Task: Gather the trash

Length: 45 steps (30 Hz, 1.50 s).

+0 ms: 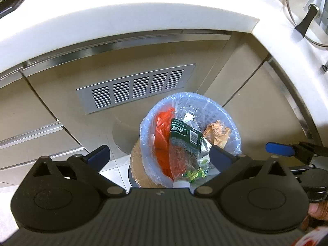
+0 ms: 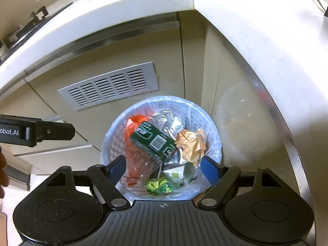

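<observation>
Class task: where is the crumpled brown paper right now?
In both wrist views the crumpled brown paper lies inside the lined bin, on its right side, just right of the plastic bottle.

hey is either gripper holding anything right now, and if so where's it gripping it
Nothing is held. The left gripper and the right gripper are both open above the trash bin; the plastic bottle lies loose inside it.

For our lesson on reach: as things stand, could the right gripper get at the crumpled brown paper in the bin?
Probably yes. The right gripper is open above the bin, and the crumpled brown paper lies on top of the trash, uncovered.
</observation>
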Available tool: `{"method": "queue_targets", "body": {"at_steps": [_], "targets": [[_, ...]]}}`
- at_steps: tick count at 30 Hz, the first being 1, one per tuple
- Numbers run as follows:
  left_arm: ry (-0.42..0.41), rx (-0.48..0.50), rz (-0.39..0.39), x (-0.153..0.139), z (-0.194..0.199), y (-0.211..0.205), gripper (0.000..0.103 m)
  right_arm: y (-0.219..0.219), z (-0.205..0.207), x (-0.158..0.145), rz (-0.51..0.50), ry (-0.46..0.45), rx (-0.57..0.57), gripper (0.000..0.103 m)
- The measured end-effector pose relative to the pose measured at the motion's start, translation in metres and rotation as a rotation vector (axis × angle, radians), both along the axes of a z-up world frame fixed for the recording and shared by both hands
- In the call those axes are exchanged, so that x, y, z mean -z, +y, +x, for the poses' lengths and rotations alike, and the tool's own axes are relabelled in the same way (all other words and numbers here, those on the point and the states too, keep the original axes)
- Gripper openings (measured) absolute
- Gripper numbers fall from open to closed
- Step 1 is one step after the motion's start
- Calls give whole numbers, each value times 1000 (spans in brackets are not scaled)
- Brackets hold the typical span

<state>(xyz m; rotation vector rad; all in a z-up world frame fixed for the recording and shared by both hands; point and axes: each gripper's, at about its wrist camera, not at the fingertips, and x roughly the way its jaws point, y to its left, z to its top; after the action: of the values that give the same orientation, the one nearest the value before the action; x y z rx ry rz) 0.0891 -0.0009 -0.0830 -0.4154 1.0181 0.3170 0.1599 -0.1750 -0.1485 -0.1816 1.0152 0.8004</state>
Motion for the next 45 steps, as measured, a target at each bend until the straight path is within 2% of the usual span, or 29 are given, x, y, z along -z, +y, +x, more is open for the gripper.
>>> {"method": "queue_targets", "body": {"at_steps": [5, 9, 12, 14, 20, 30, 37, 45], "targets": [[-26, 48, 8, -9, -10, 3, 103, -12, -12, -13, 8, -24, 78, 83], [-53, 141, 13, -15, -15, 8, 103, -20, -30, -24, 5, -58, 201, 83], [-83, 207, -3, -24, -23, 16, 103, -21, -54, -35, 3, -86, 312, 84], [-90, 237, 15, -31, -31, 22, 103, -21, -72, -45, 11, -102, 381, 84], [-123, 316, 55, -48, -55, 30, 103, -16, -119, -68, 13, -128, 506, 84], [-172, 345, 68, -75, -73, 18, 102, -19, -149, -95, 8, -139, 508, 84], [-176, 332, 79, -83, -77, 11, 102, -25, -153, -105, 22, -168, 503, 84], [-213, 338, 127, -91, -74, 6, 102, -31, -150, -112, 48, -194, 512, 85]]}}
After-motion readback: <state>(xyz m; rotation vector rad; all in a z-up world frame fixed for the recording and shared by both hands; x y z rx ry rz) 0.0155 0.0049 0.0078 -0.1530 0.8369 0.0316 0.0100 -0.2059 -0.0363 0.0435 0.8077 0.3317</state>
